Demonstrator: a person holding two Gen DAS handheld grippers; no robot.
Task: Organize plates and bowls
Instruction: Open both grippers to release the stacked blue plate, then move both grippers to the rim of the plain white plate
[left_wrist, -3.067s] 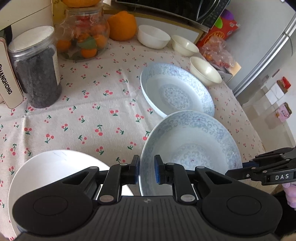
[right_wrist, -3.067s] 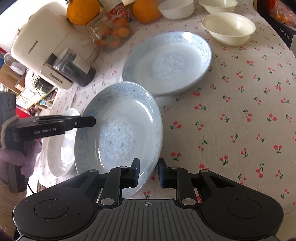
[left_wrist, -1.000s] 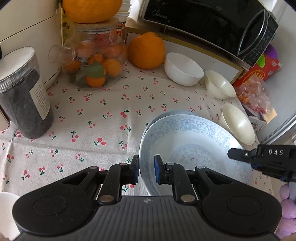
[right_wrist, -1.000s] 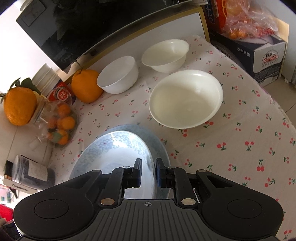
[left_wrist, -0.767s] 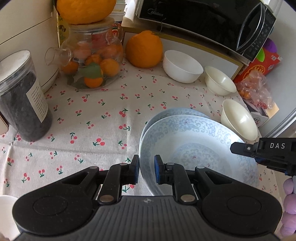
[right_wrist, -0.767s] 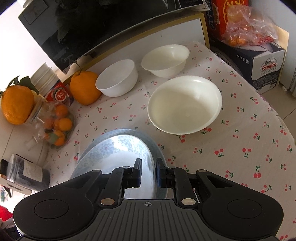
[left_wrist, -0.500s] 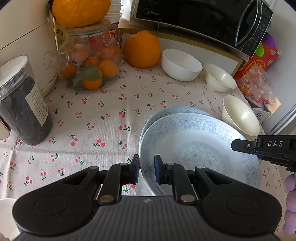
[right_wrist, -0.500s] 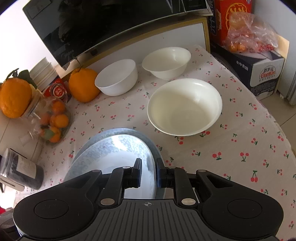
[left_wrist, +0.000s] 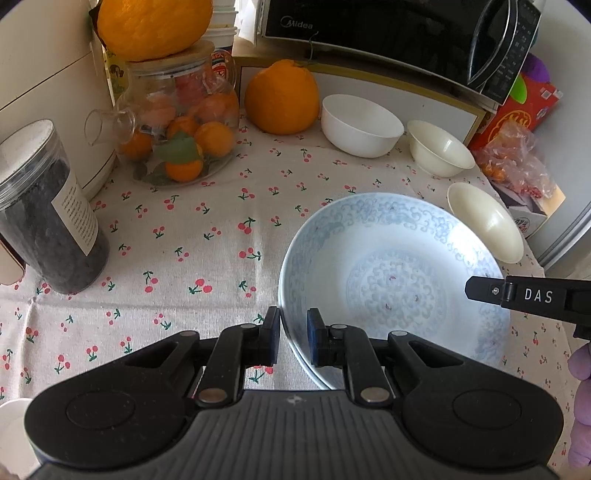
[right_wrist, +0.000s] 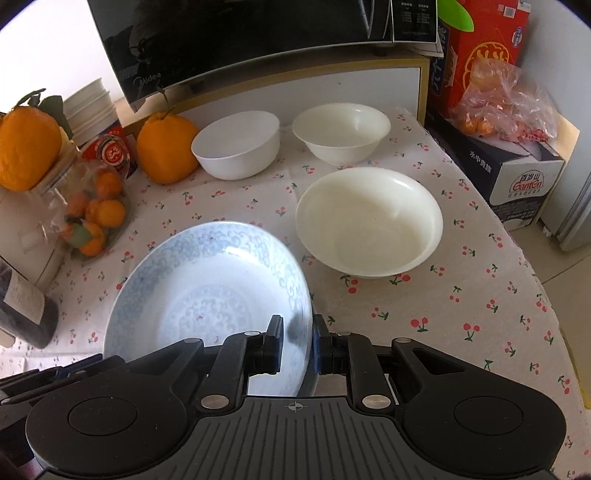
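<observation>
A blue-patterned plate (left_wrist: 391, 280) lies on top of a second blue plate, whose edge barely shows under it; the pair also shows in the right wrist view (right_wrist: 207, 295). My left gripper (left_wrist: 293, 334) is shut on the top plate's left rim. My right gripper (right_wrist: 297, 347) is shut on its right rim, and its side shows in the left wrist view (left_wrist: 532, 295). A wide cream bowl (right_wrist: 369, 221) sits right of the plates. A white bowl (right_wrist: 236, 144) and a small cream bowl (right_wrist: 341, 131) stand behind.
A microwave (left_wrist: 399, 37) stands at the back. A large orange (left_wrist: 282, 96), a glass jar of small oranges (left_wrist: 177, 122) and a dark jar (left_wrist: 48, 210) stand at the left. A carton (right_wrist: 509, 177) and a bag of fruit stand at the right. A white plate's edge (left_wrist: 11, 424) shows at bottom left.
Both grippers carried the blue plate away from the near table edge and lowered it onto the second blue plate. It now covers that plate almost fully.
</observation>
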